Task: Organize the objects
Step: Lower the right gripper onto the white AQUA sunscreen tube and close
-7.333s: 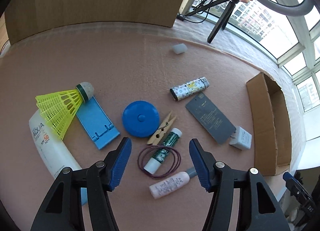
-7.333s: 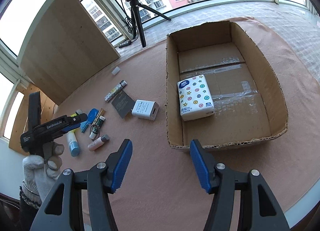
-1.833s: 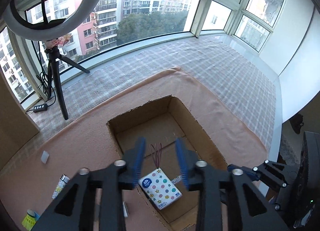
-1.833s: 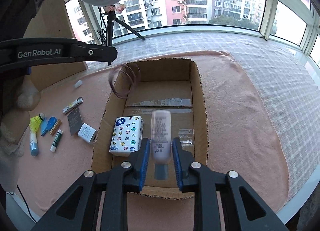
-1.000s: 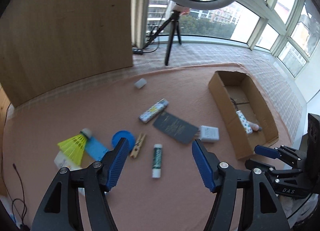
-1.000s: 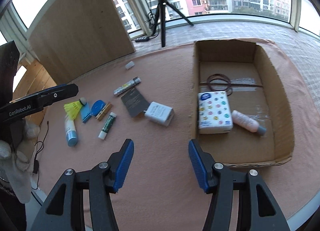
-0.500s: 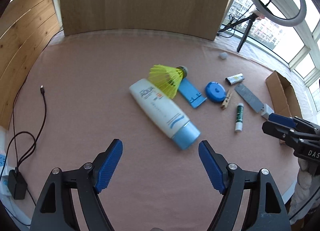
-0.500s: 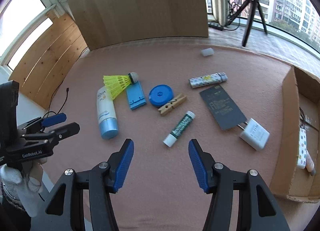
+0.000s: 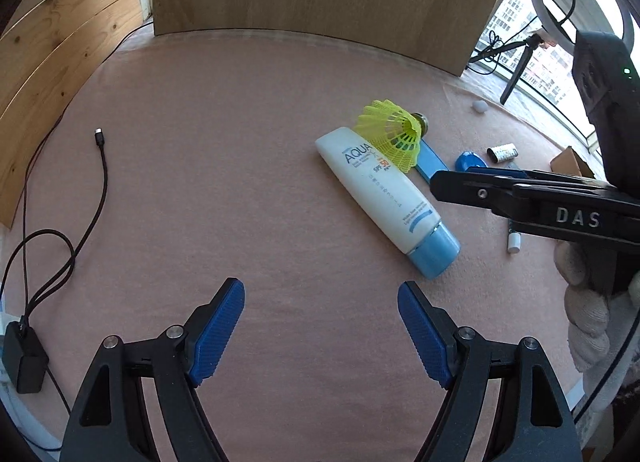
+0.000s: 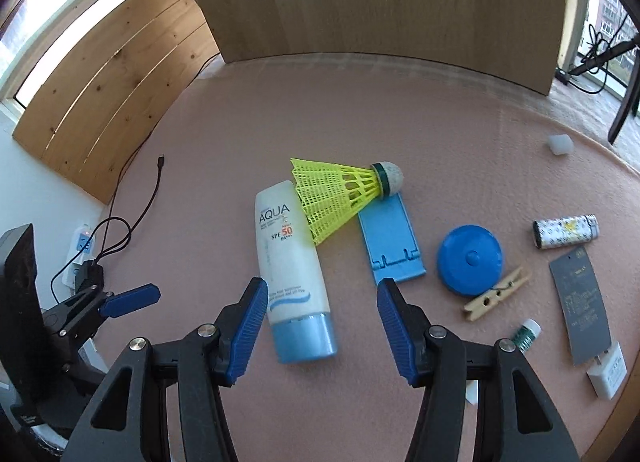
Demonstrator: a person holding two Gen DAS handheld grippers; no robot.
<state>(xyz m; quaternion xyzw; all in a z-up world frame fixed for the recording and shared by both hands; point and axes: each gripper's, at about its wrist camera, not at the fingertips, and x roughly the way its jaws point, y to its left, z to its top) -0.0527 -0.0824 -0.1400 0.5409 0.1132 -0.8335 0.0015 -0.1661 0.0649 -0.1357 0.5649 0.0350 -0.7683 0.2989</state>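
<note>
Since the frame a second earlier, both cameras had swung away from the cardboard box toward the wooden-panelled end of the pink mat, and the sunscreen tube, a small shape far off then, filled the middle of the right wrist view.

The right gripper hung over the mat with its blue pads parted and nothing pressed between them; the tube's blue cap end sat in the gap as seen from the camera, nearer the left pad (whether that pad touched the tube could not be told). In the left wrist view this gripper reached in from the right edge, held by a gloved hand.

The left gripper stood wide apart over bare mat, empty, with the tube lying up and to its right, well apart from either pad.

A yellow shuttlecock lay across the tube's flat end and onto the blue phone stand beside it. Farther right came a blue round disc, a wooden clothespin touching its lower edge, a green lip-balm stick, a patterned lighter, a dark card and a white charger plug. A black cable trailed across the mat's left side.
</note>
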